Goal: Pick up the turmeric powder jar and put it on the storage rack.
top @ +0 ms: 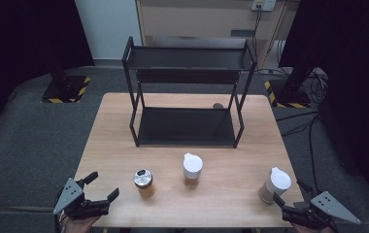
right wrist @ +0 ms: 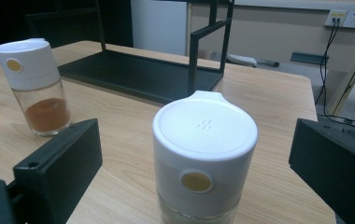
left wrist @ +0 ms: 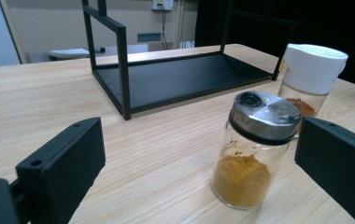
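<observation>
Left gripper (top: 101, 185) sits at the near left corner of the wooden table (top: 114, 145), jaws spread wide, holding nothing. In the left gripper view the jaws frame a glass jar with a metal lid (left wrist: 254, 149); yellow-orange powder fills its lower part. Jar stands upright on the table just ahead of the jaws, closer to the right jaw, not touching either.

Centre of the table: a second jar with a white cap (top: 192, 169), upright, reddish-brown powder inside, just right of the metal-lidded jar and apart from it. Behind both stands a black two-tier rack (top: 187, 92), both shelves bare.

Near right edge: a third jar, white-capped (top: 275, 185), upright. Right gripper (top: 289, 192) is at the near right corner, jaws spread apart, empty. In the right gripper view the white-capped jar (right wrist: 204, 158) stands between the open jaws, touching neither; contents hard to make out.
</observation>
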Motion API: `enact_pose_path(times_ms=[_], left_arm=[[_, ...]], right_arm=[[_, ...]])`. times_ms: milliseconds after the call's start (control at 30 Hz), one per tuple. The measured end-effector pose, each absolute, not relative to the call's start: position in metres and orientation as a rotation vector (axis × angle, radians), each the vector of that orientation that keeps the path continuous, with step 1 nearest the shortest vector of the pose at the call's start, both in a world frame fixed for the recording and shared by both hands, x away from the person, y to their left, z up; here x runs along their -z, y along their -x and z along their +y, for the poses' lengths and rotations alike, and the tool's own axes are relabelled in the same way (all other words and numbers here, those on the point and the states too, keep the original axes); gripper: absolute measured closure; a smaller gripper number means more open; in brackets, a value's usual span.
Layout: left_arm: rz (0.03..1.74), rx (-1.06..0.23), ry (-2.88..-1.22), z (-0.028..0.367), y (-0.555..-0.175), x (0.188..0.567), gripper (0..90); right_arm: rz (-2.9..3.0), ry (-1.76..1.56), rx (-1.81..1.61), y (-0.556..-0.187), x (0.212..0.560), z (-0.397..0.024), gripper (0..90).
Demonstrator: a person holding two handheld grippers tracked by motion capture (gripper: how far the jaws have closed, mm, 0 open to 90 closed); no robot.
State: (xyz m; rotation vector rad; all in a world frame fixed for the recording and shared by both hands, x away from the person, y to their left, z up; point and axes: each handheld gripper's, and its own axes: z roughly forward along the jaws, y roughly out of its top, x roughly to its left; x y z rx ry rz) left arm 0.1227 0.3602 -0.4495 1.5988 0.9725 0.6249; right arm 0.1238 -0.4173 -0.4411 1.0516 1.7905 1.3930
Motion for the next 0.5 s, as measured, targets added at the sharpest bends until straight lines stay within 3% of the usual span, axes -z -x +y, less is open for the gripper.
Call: enact_pose_path(times_ms=[500], left_arm=[[0.934, -0.563, -1.671, 0.345, -0.14, 0.412, 0.7]], right_arm=[[1.786, -1.051, -1.394, -0.124, 0.441, -0.418, 3.0]])
